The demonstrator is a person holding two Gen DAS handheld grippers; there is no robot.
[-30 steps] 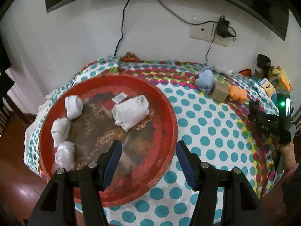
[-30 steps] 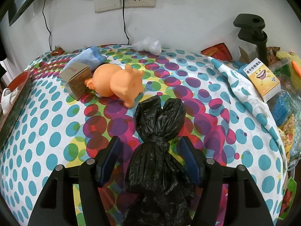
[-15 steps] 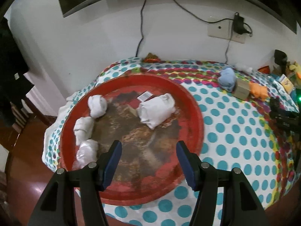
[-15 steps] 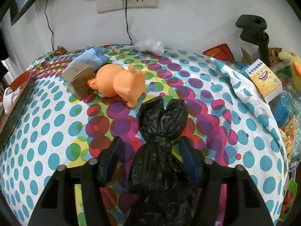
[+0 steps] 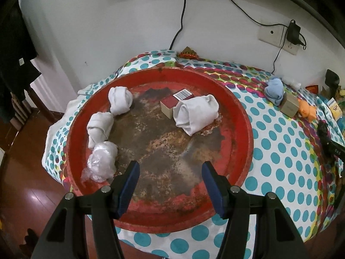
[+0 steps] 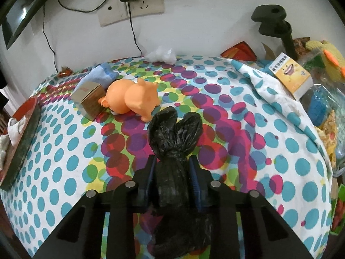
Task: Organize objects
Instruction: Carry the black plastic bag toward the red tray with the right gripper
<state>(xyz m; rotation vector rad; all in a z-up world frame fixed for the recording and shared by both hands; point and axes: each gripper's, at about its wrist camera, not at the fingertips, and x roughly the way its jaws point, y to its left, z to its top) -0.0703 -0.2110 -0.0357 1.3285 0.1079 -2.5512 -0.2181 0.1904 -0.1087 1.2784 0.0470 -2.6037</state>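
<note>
My right gripper is shut on a knotted black plastic bag that lies on the dotted tablecloth. An orange toy pig, a brown box and a blue cloth lie beyond it to the left. My left gripper is open and empty above the near part of a round red tray. The tray holds a big white cloth roll, a small red box, two white rolls and a clear plastic wad.
A yellow box, a black clamp stand, snack packets and a blue item crowd the right edge. A white plastic wad lies by the wall under a socket with cables. The tray's rim shows at the left.
My right gripper has closed on the black bag. My left gripper has swung left and back, so the tray now sits centred in its view.
</note>
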